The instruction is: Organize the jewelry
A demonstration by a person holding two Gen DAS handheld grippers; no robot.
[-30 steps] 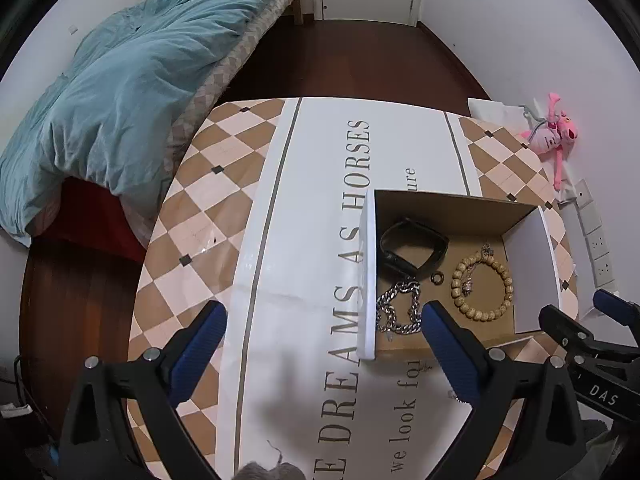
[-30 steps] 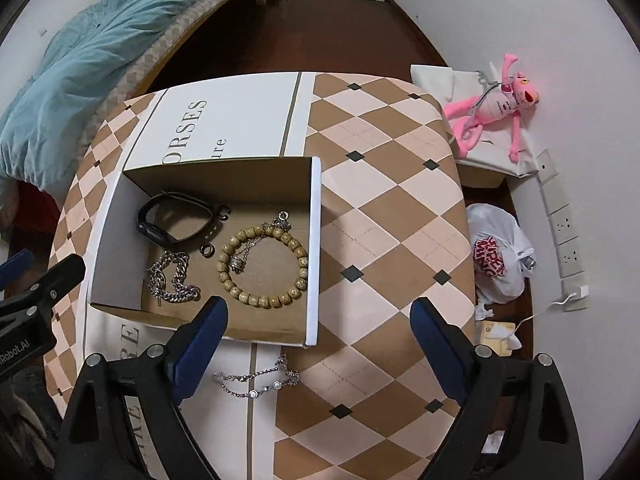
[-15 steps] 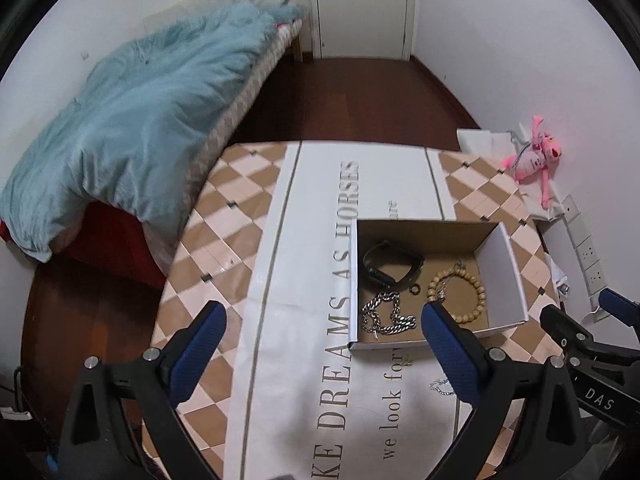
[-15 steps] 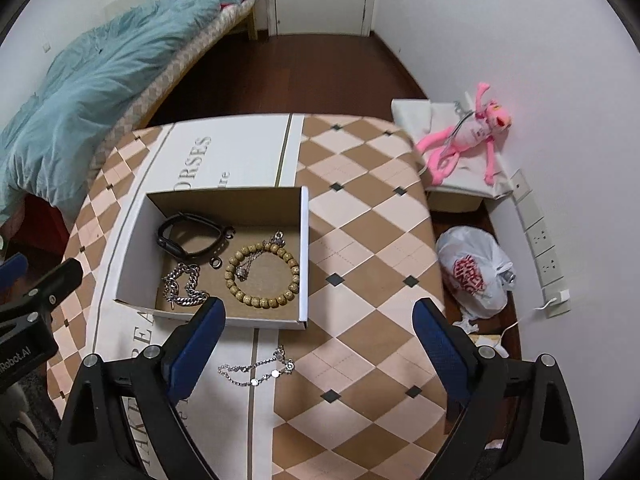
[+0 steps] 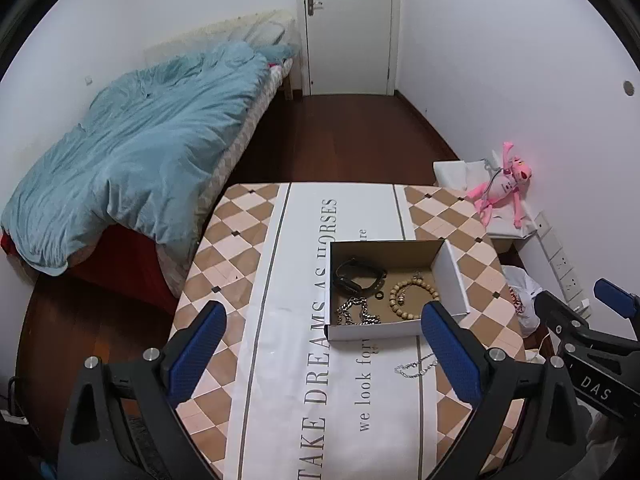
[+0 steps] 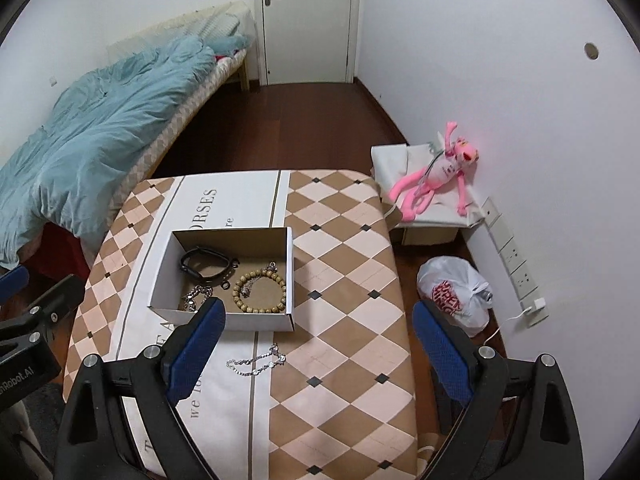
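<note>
An open cardboard box (image 5: 450, 276) (image 6: 290, 268) sits on the checkered table. Inside lie a black band (image 5: 356, 274) (image 6: 206, 264), a wooden bead bracelet (image 5: 412, 300) (image 6: 260, 290), a silver chain (image 5: 358, 314) (image 6: 196, 296) and a small dark ring (image 6: 225, 285). A thin silver bracelet (image 6: 256, 362) (image 5: 416, 368) lies on the table just in front of the box. My left gripper (image 5: 320, 352) and right gripper (image 6: 316, 350) are both open and empty, held high above the table's near side.
The table (image 6: 344, 264) has a white runner with printed words. A bed with a blue duvet (image 5: 132, 168) stands left. A pink plush toy (image 6: 436, 180), a white plastic bag (image 6: 454, 296) and wall sockets are on the right.
Both grippers have pulled up and back from the table; the box and jewelry now look smaller and farther away. Both stay open. Nothing on the table has moved.
</note>
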